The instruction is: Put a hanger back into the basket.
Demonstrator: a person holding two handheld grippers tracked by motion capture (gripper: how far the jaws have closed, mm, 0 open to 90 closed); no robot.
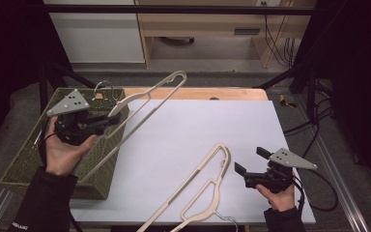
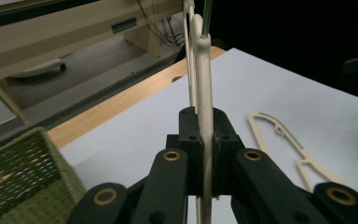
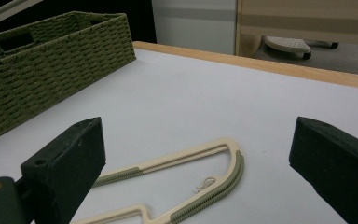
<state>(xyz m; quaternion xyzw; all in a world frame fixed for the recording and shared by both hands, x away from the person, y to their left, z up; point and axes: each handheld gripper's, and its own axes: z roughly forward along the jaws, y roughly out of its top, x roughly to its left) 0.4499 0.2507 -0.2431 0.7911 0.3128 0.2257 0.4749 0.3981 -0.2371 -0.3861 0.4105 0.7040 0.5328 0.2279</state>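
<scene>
White covering (image 1: pixel 198 130) lies over the wooden table (image 1: pixel 193 93), with pale cabinets and a grey floor beyond. Nearest the person, a cream hanger (image 1: pixel 200 186) lies flat on the white, its metal hook close to the near edge. Just right of it the right gripper (image 1: pixel 249 162) hovers with its jaws spread wide and nothing between them. On the left, the left gripper (image 1: pixel 107 121) is clenched on a second cream hanger (image 1: pixel 140 113), which slants up over a green woven basket (image 1: pixel 29 162) toward the table's far edge. That hanger's lower end seems to rest on the basket's rim, though I can't be sure.
</scene>
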